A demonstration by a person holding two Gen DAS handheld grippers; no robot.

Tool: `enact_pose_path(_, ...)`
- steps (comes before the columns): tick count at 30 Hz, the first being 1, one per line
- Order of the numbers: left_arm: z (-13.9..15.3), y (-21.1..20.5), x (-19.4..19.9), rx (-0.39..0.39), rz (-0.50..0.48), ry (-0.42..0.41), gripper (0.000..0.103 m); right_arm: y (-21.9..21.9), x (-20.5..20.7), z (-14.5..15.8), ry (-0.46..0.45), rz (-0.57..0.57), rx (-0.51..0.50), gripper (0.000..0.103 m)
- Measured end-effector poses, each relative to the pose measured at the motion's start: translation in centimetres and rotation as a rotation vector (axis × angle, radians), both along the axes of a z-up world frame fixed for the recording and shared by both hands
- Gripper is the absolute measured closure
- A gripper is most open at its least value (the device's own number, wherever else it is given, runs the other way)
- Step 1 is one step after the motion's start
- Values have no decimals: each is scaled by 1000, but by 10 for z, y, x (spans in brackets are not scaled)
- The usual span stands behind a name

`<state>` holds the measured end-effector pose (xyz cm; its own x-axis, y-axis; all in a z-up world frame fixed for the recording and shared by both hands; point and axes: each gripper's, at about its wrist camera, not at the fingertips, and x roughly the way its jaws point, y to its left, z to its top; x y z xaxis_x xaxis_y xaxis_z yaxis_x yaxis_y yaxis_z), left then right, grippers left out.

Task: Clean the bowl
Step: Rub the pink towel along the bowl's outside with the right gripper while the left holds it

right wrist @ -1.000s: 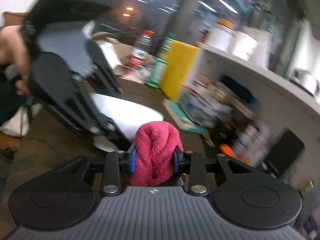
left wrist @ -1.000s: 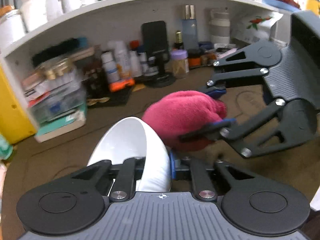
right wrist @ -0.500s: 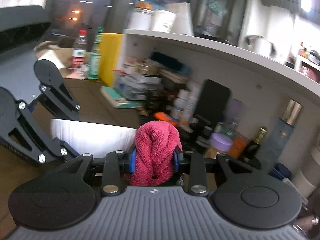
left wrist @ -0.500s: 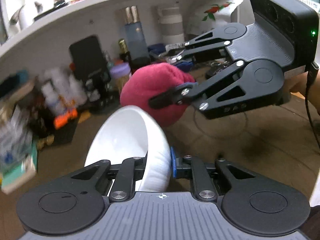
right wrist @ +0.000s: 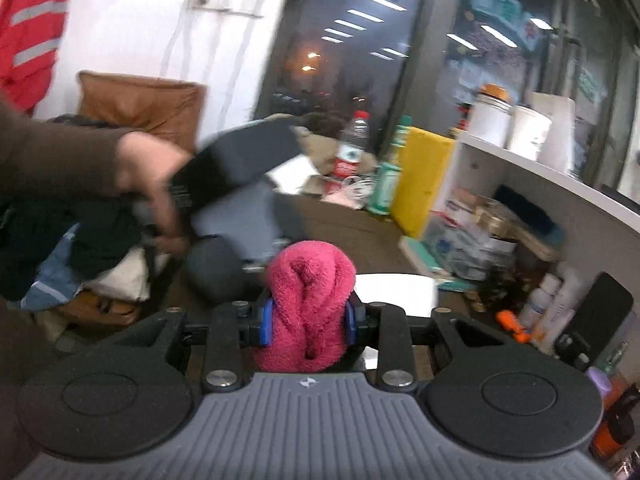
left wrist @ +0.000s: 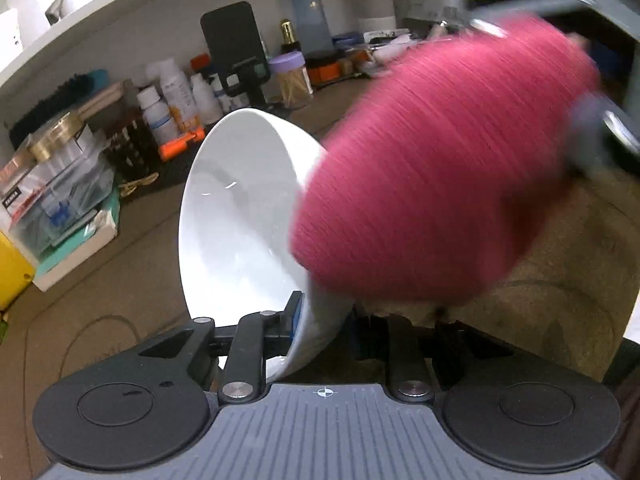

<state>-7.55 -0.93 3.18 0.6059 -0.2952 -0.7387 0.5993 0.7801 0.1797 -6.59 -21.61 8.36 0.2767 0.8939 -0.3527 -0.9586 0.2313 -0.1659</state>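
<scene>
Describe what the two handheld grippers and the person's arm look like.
Both grippers, left gripper and right gripper, share a ribbed grey body, black linkage arms with silver screws, round black discs at each side and blue finger pads. The hand is bare, below a dark brown sleeve.

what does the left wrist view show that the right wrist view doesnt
Only the left wrist view shows the glossy inside of the white ceramic bowl, its wall pinched in the left gripper, and the lilac-lidded jar.

Only the right wrist view shows the person's hand, the red-capped plastic bottle and the red jacket.

Both show the pink terry cloth, clamped in the right gripper, beside the bowl, and the cluttered shelf.
</scene>
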Motion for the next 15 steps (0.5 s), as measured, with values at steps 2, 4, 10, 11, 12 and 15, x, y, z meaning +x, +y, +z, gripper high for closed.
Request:
enact_pose_path(2,-2,2,2,-4,-8,-7,81,-8,24,7,28,-64,74,69)
enact_pose_path(4,-2,4,8,-22,-10,0,81,-9,35,9,28,-111,94,69)
enact_pose_path(10,-8,4,9,-20,-13,2,74,12,57,-3,-80,-236,7,69)
enact_pose_path(11,-9,6,10,-27,-7,4,74,15,59,-8,-81,-240,-11,69)
enact_pose_path(12,-9,7,11,-33,-3,6,74,17,59,-13,-70,-229,-18,69)
enact_pose_path(15,-8,9,11,-40,3,12,73,15,46,-20,-68,-178,-6,69)
